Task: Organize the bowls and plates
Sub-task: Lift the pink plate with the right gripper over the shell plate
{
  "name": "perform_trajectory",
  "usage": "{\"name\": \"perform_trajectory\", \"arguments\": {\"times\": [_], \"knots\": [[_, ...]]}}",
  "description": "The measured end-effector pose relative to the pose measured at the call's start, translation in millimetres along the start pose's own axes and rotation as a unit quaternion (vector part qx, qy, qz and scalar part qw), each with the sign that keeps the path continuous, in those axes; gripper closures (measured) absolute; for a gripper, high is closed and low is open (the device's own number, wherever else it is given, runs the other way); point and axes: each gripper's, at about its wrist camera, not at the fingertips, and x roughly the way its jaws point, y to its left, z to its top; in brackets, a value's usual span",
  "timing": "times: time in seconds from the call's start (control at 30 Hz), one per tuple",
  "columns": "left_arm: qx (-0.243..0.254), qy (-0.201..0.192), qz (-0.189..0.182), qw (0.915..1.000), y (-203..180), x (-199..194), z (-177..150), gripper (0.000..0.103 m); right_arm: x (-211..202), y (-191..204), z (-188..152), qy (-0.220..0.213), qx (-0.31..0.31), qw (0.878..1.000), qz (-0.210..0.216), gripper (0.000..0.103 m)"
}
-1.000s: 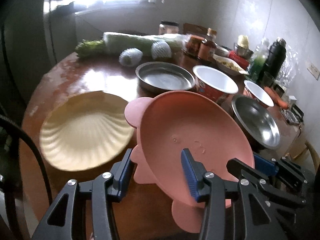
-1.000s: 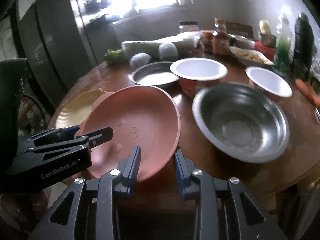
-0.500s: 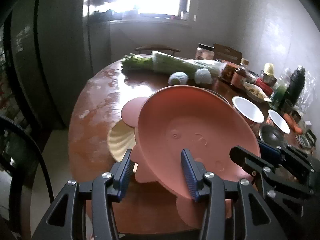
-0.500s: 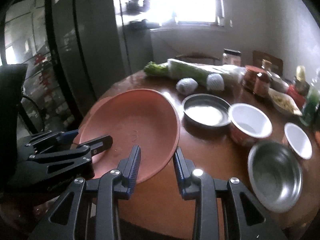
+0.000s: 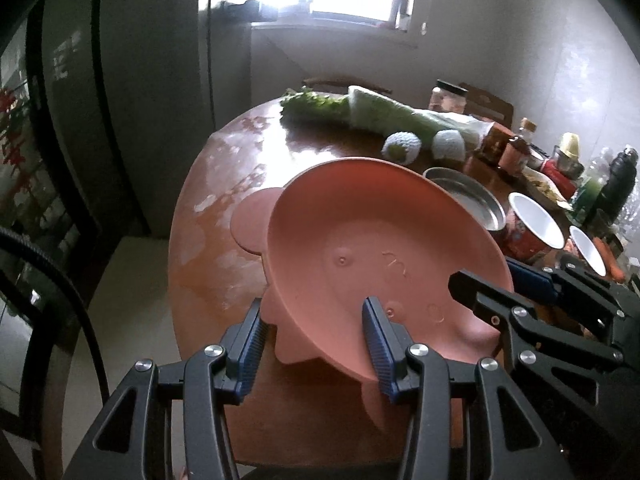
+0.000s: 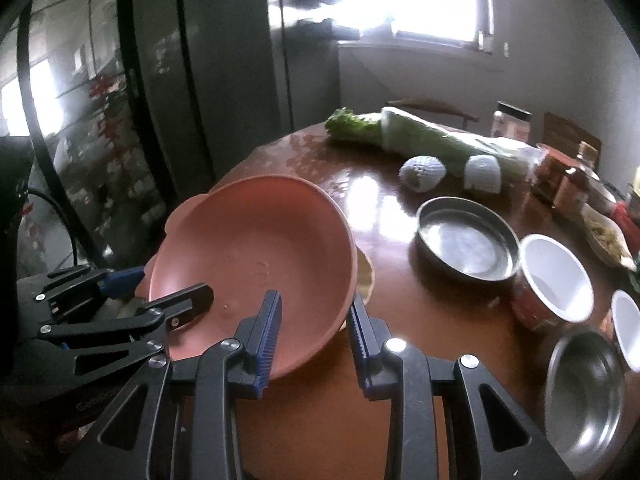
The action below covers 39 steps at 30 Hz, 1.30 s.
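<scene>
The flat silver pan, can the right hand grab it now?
Probably not yet. The right gripper fingers are clamped on the pink bowl, so it must set that down before reaching the silver pan.

Looks like a home kitchen: a round wooden surface [image 6: 400, 208] crowded with cabbage [image 6: 432, 140], sauce jars [image 6: 568, 188], steel bowls [image 6: 466, 240], next to a big dark fridge [image 6: 224, 60] and a sunny window [image 6: 436, 0].

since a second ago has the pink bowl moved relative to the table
Yes. The pink bowl, gripped by both grippers, has left the steel bowl it sat beside and now hangs over the table's left edge, hiding most of the yellow shell plate.
</scene>
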Motion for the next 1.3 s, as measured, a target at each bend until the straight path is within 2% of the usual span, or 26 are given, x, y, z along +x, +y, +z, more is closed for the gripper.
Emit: {"name": "perform_trajectory", "arguments": {"times": [0.23, 0.47, 0.9, 1.3], "knots": [[-0.002, 0.017, 0.011, 0.9998, 3, 14, 1, 0.055, 25, -2, 7, 0.022, -0.014, 0.999, 0.022, 0.069], [0.001, 0.032, 0.006, 0.9995, -2, 26, 2, 0.055, 46, -14, 6, 0.046, -0.008, 0.999, 0.028, 0.069], [0.001, 0.038, 0.0, 0.9993, 0, 32, 2, 0.055, 60, -14, 12, 0.031, -0.02, 0.999, 0.008, 0.069], [0.001, 0.051, -0.005, 0.9987, -5, 39, -1, 0.055, 64, -26, 13, 0.025, -0.002, 1.0, -0.007, 0.069]]}}
